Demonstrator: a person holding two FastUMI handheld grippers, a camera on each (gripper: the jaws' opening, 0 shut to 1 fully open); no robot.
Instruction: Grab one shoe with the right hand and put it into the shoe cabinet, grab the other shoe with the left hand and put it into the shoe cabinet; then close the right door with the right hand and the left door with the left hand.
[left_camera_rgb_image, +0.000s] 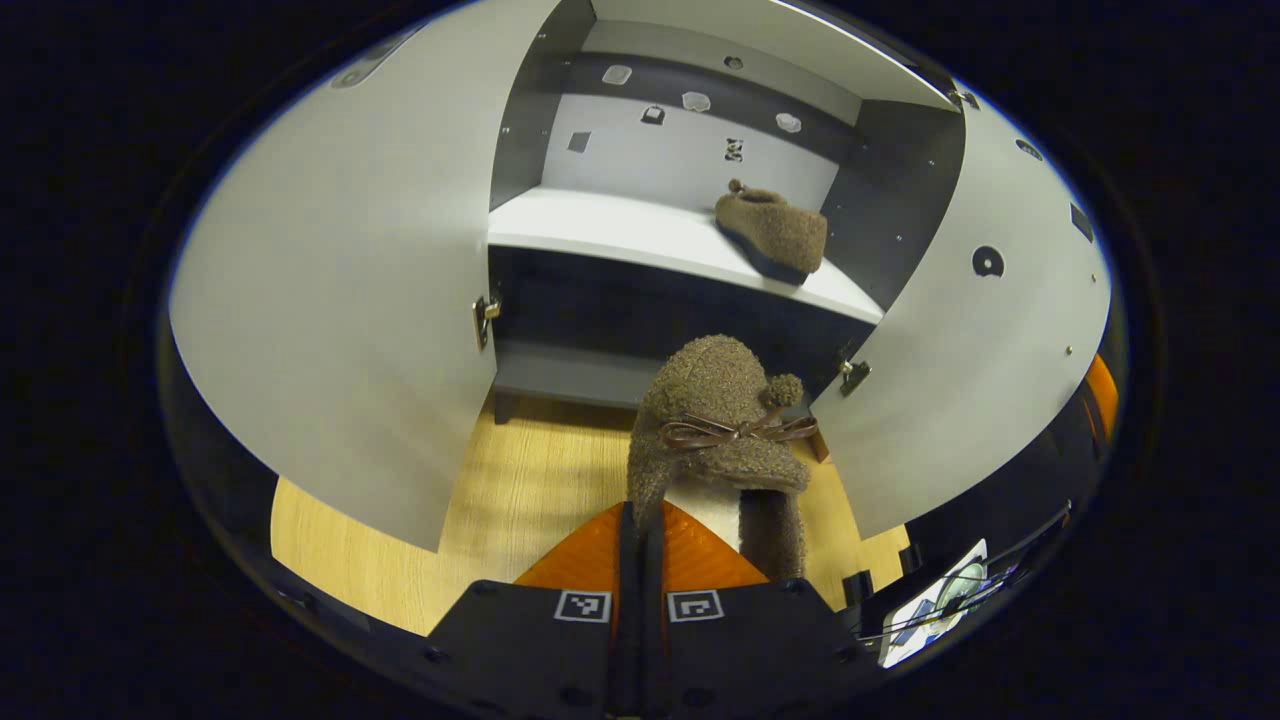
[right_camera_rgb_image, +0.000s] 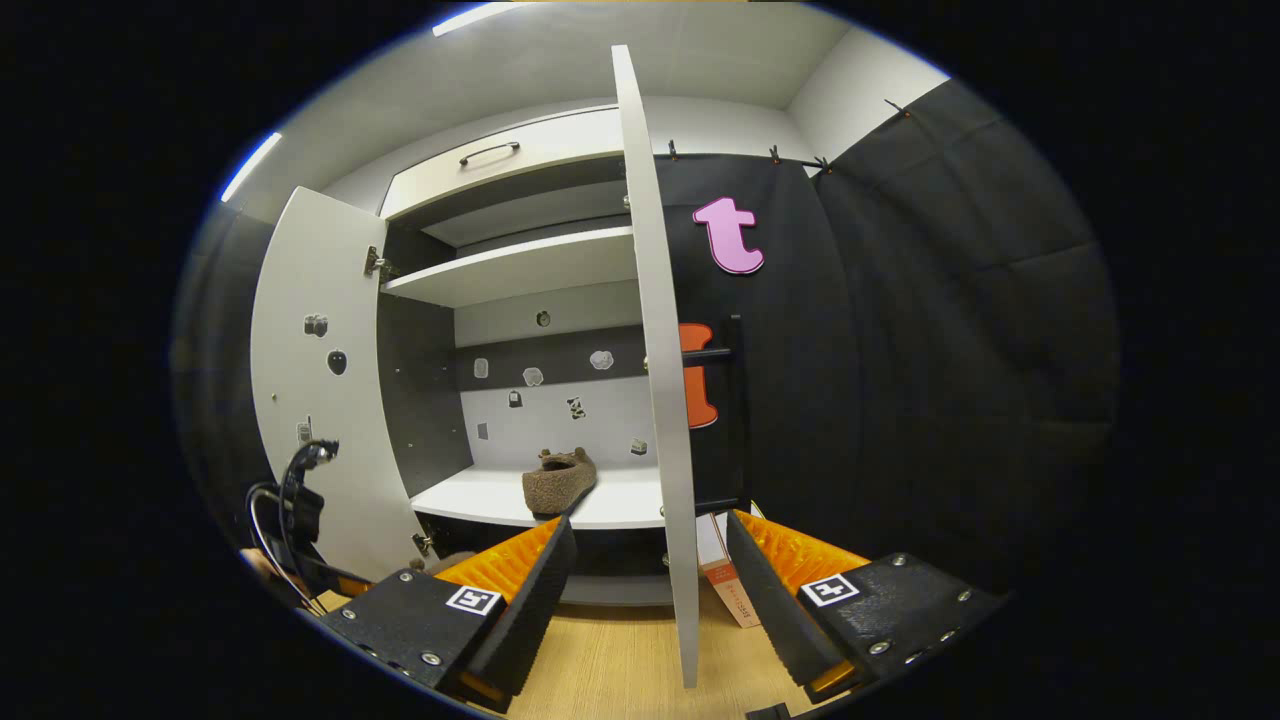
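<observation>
Two doors stand swung wide ahead of my left tongs (left_camera_rgb_image: 640, 545) in the left gripper view, left door (left_camera_rgb_image: 340, 300) and right door (left_camera_rgb_image: 970, 330) flanking a broad gap. My fingers are pinched tight on the heel of the furry shoe (left_camera_rgb_image: 722, 430), toe pointing at the cabinet. Beyond, the other shoe (left_camera_rgb_image: 772, 230) sits on the shelf (left_camera_rgb_image: 620, 232), toward its right end.

Right gripper view: my right tongs (right_camera_rgb_image: 648, 580) gape wide, holding nothing, the right door's edge (right_camera_rgb_image: 660, 400) rising between the fingers.
</observation>
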